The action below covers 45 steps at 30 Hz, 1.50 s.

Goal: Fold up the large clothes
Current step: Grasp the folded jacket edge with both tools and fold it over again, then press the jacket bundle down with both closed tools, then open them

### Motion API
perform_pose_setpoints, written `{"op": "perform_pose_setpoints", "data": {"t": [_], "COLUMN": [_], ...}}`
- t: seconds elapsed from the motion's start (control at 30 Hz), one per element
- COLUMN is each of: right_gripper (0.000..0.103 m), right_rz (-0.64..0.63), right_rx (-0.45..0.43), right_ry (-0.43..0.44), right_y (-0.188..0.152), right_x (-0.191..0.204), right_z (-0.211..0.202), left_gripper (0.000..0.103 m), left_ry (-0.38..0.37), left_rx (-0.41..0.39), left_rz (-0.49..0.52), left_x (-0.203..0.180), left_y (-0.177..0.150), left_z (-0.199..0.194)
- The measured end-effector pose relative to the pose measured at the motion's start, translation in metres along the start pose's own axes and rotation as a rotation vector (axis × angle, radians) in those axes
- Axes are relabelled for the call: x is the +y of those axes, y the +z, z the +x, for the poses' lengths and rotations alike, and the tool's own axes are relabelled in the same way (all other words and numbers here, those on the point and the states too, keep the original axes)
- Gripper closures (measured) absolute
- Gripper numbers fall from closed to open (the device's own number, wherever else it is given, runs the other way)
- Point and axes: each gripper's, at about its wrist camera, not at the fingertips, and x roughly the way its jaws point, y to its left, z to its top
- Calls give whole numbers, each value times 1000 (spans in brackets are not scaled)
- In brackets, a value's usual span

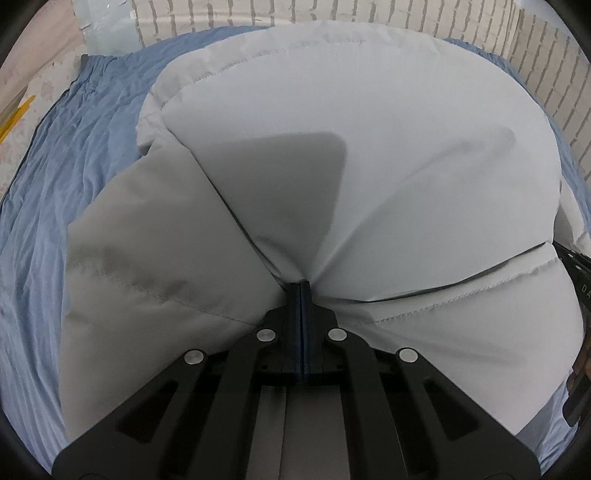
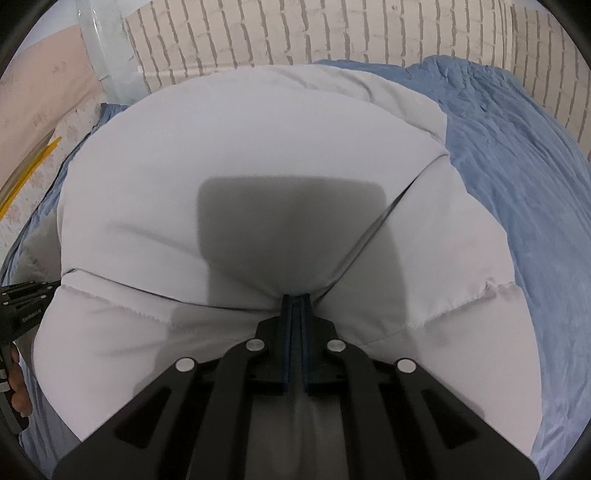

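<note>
A pale grey padded garment with stitched quilt seams fills both wrist views, lying puffed up on a blue sheet. My left gripper is shut on a pinch of its fabric, with creases fanning out from the tips. My right gripper is likewise shut on the garment near a folded edge. Each gripper shows at the edge of the other's view: the right one at the right rim, the left one at the left rim. The fabric below the tips is hidden by the jaws.
A wrinkled blue sheet spreads around the garment. A brick-pattern wall runs behind. A clear plastic bin stands at the back left, and yellow strips lie on a patterned surface left of the sheet. A hand shows low left.
</note>
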Motion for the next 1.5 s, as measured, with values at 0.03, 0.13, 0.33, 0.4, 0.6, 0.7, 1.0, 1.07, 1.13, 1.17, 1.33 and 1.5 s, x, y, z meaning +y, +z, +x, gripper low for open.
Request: {"op": "perform_pose_setpoints", "data": {"t": [0.03,0.13,0.33,0.4,0.6,0.7,1.0,1.07,1.13,1.17,1.33,1.5], "right_gripper": [101,101,101,101,101,101,95,95,95,95,77,73], "right_rz": [-7,-24,-47,-55,-46,-36,5,1,-7,-4,43,17], "right_rx": [3,13,31,32,28,38,-26,-64,-86,-82,-66,39], "right_ry": [-5,-16,-36,-43,-34,-30,26,36,29,26,1,-50], "right_y": [0,1,1,1,-3,-2,-1,-4,-9,-12,-21,-42], "right_x": [1,5,9,11,11,11,-2,-10,-19,-26,-59,-64], "right_z": [0,1,6,7,9,10,-49,-74,-91,-97,-98,-61], "left_gripper": [102,102,102,102,102,102,93,85,79,78,78,79], "left_ry": [0,-3,-2,-2,19,30,37,42,61,68,43,93], "left_rx": [3,14,43,49,39,51,-40,-85,-128,-142,-83,-41], "left_rz": [1,-3,5,8,29,29,8,-1,-8,-17,-79,-44], "left_x": [0,-1,-5,-6,-13,-16,-13,-5,1,8,48,66], "left_y": [0,-1,0,0,-7,-6,-30,-41,-49,-53,-67,-103], "left_z": [0,3,11,13,19,21,-39,-62,-81,-88,-82,-60]}}
